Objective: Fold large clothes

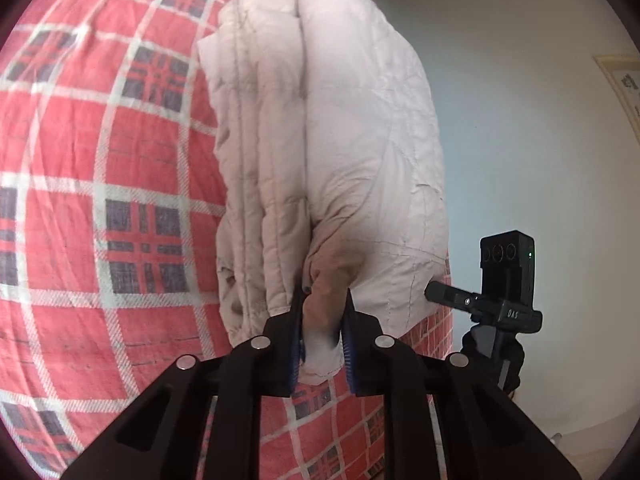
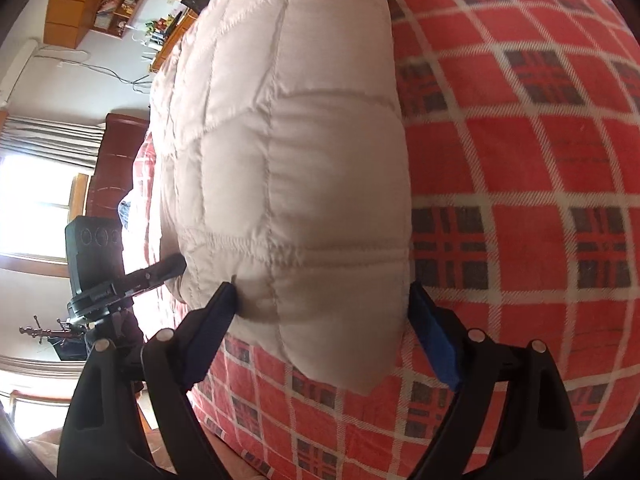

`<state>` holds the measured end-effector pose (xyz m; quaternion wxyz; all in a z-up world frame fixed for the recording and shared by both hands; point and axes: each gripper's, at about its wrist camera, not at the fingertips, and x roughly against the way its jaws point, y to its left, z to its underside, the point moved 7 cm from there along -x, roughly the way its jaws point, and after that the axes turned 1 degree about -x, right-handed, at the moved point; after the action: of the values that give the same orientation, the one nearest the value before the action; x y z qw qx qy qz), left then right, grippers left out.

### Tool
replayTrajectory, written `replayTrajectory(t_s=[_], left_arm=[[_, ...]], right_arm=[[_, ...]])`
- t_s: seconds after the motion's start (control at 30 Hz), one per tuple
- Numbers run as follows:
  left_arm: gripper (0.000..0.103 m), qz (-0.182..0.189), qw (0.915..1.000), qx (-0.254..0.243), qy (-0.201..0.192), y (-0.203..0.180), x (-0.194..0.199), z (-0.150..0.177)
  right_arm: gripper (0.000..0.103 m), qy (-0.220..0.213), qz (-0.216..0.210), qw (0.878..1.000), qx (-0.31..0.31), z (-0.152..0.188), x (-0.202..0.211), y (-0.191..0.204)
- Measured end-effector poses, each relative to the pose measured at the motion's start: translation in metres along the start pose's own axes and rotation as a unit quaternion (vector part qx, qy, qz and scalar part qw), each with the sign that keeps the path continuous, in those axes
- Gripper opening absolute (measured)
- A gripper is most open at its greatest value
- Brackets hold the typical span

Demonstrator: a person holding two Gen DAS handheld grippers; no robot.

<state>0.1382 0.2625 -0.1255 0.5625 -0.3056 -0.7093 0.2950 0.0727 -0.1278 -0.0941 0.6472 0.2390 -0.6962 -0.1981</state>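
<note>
Left wrist view: left gripper [image 1: 322, 312] pinched narrow on a bunched fold of the pale pink quilted jacket [image 1: 332, 152], blue-padded fingertips [image 1: 298, 320] pressing cloth from both sides, a tongue of fabric hanging down between them toward 6 o'clock. Jacket folded into a thick, doubled bundle, running from the grip up to 12 o'clock, a deep crease down its middle. Lying on the red plaid bedsheet [image 1: 100, 160], which fills everything from 7 to 11 o'clock. Bare pale wall [image 1: 520, 120] at 2 to 3 o'clock, a framed picture [image 1: 624, 88] at the far 3 o'clock edge. Black camera mount [image 1: 506, 276] at 4 o'clock, its short arm touching or just beside the jacket's edge; cannot tell which.

Right wrist view: right gripper [image 2: 320, 304] spread wide, fingers [image 2: 216, 312] straddling the puffy end of the same jacket [image 2: 288, 168]; left pad against the quilting, right pad just beside the bundle's edge, contact unclear. No squeeze visible in the fabric. Jacket stretching from the gripper toward 12 o'clock, resting on the plaid sheet [image 2: 520, 160], which covers 1 to 5 o'clock. Black camera mount [image 2: 96, 264] at 9 o'clock. Bright window with curtains [image 2: 36, 184] at 9 o'clock, wooden shelves [image 2: 100, 0] at 11 o'clock, dark red headboard [image 2: 116, 152] between them.
</note>
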Motion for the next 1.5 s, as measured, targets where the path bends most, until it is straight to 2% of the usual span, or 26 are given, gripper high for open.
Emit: replayTrajectory(t_s=[0.13,0.23,0.27,0.3,0.4,0.47,0.53,0.73,0.8,1.1,1.5], left_arm=[[0.025,-0.018,0.9996,-0.020,-0.008,-0.018,0.005,0.000],[0.036,-0.046,0.9981,-0.036,-0.021,-0.038,0.021,-0.003],[0.046,-0.067,0.9963,-0.044,-0.029,-0.043,0.027,-0.004],[0.050,-0.089,0.9939,-0.053,-0.037,-0.047,0.032,-0.005],[0.053,-0.125,0.9881,-0.075,-0.049,-0.065,0.046,-0.004],[0.062,-0.146,0.9844,-0.083,-0.053,-0.072,0.052,-0.005],[0.064,-0.168,0.9798,-0.092,-0.059,-0.081,0.058,-0.002],[0.074,-0.229,0.9655,-0.103,-0.069,-0.091,0.055,0.013],[0.079,-0.257,0.9580,-0.106,-0.072,-0.091,0.056,0.016],[0.087,-0.311,0.9399,-0.113,-0.085,-0.096,0.060,0.023],[0.091,-0.341,0.9290,-0.109,-0.092,-0.103,0.070,0.033]], right_arm=[[0.085,-0.016,0.013,1.000,0.012,0.002,0.006,0.007],[0.086,-0.042,0.051,0.997,0.034,0.003,0.023,0.017],[0.086,-0.053,0.070,0.995,0.043,0.004,0.030,0.021],[0.089,-0.061,0.086,0.993,0.049,0.005,0.035,0.024],[0.091,-0.083,0.140,0.984,0.068,0.008,0.049,0.033],[0.091,-0.095,0.171,0.978,0.077,0.012,0.057,0.039],[0.091,-0.101,0.188,0.974,0.077,0.015,0.062,0.041],[0.092,-0.110,0.210,0.969,0.072,0.027,0.076,0.048],[0.092,-0.114,0.213,0.968,0.072,0.028,0.079,0.051],[0.094,-0.124,0.241,0.959,0.081,0.039,0.091,0.066],[0.095,-0.130,0.243,0.959,0.070,0.045,0.099,0.073]])
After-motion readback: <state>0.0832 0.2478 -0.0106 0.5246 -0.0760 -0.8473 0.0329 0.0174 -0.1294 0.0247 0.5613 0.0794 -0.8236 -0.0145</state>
